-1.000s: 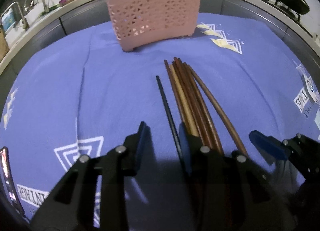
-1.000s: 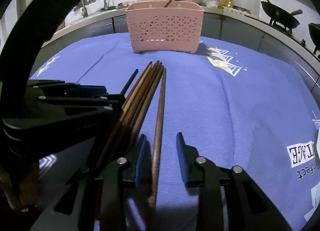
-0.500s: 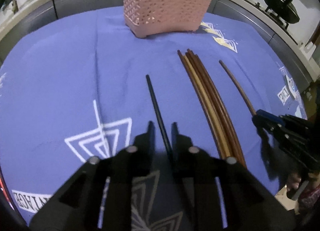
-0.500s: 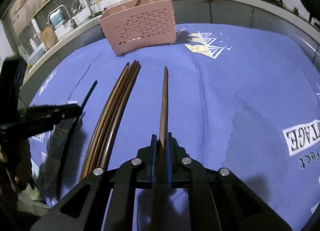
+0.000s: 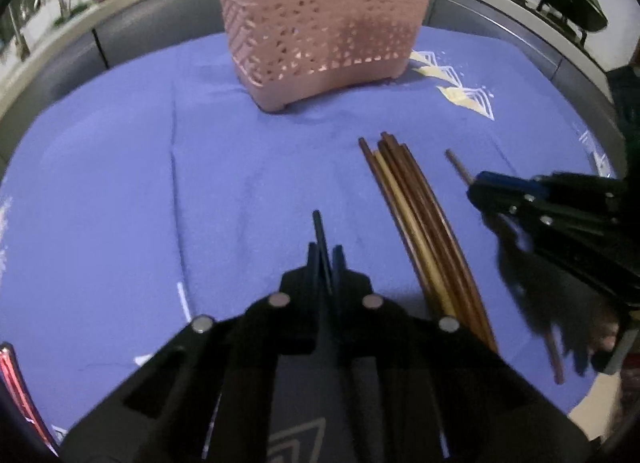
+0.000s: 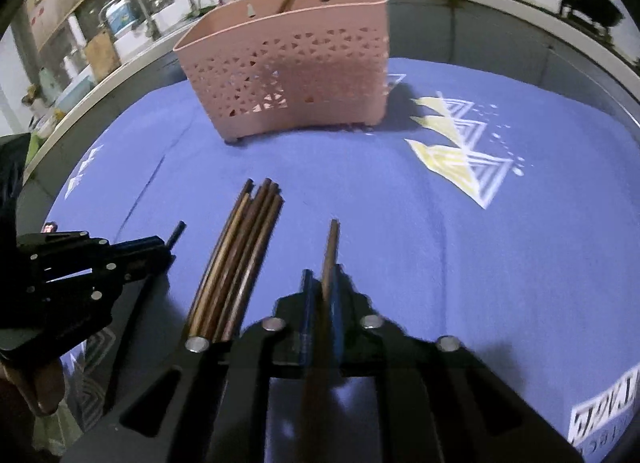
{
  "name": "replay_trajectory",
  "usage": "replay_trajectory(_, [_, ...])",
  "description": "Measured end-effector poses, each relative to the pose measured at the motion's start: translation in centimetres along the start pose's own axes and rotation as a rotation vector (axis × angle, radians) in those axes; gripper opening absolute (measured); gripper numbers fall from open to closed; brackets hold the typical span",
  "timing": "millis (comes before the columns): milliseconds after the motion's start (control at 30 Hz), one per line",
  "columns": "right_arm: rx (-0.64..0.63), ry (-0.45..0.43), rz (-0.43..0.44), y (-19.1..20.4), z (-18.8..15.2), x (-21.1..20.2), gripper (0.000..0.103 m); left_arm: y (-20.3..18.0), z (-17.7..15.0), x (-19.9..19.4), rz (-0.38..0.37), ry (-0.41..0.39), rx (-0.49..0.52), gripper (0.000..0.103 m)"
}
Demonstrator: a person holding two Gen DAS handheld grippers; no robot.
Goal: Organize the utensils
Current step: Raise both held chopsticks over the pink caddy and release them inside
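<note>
Barely begun: one or two sticks already upright in the pink basket (image 6: 288, 75) at the bench's far side, left hand-held gripper (image 5: 325, 259) pinching the black chopstick (image 5: 318, 225), right hand-held gripper (image 6: 321, 283) pinching a brown chopstick (image 6: 331, 247), brown bundle (image 6: 240, 259) lying between them on the blue cloth (image 6: 440, 243).

left wrist: low, forward | right wrist: same | shared: pink basket (image 5: 324, 31)

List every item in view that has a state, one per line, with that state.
left gripper: shut on the black chopstick
right gripper: shut on the brown chopstick
bundle of chopsticks: lying loose on the blue cloth
pink basket: upright, chopsticks already inside
</note>
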State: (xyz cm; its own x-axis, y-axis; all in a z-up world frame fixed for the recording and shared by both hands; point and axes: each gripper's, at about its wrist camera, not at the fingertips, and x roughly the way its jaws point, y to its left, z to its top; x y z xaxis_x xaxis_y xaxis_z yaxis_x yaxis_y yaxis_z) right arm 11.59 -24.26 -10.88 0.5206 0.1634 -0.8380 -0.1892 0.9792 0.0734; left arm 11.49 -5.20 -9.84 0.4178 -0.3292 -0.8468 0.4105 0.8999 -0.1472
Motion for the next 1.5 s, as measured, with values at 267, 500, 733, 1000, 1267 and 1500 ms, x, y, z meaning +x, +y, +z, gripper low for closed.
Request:
replay_trajectory(267, [-0.014, -0.242, 0.149, 1.2, 1.8, -8.4, 0.005, 1.5, 2.2, -9.5, -0.104, -0.244, -0.036, 0.004])
replay_trajectory(500, [-0.079, -0.508, 0.085, 3.3, 1.4, -14.1, 0.005, 0.4, 2.1, -16.4, -0.109, -0.450, -0.013, 0.004])
replay_trajectory(733, [-0.089, -0.547, 0.057, 3.8, 1.5, -14.3, 0.005, -1.0, 1.9, -16.9, -0.069, -0.474, 0.037, 0.004])
replay_trajectory(1000, [-0.081, -0.590, 0.108, 3.8, 5.1, -16.0, 0.005, 0.0, 5.1, -20.1, -0.115, -0.526, 0.020, 0.004])
replay_trajectory(1267, [-0.069, -0.779, 0.129, 5.5, 14.7, -19.5, 0.005, 0.7, 13.6, -26.0, -0.030, -0.727, 0.001, 0.004])
replay_trajectory(1500, [-0.131, -0.912, -0.005, 7.8, 18.4, -16.1, 0.005, 1.2, 17.5, -22.2, 0.118, -0.785, -0.007, 0.004])
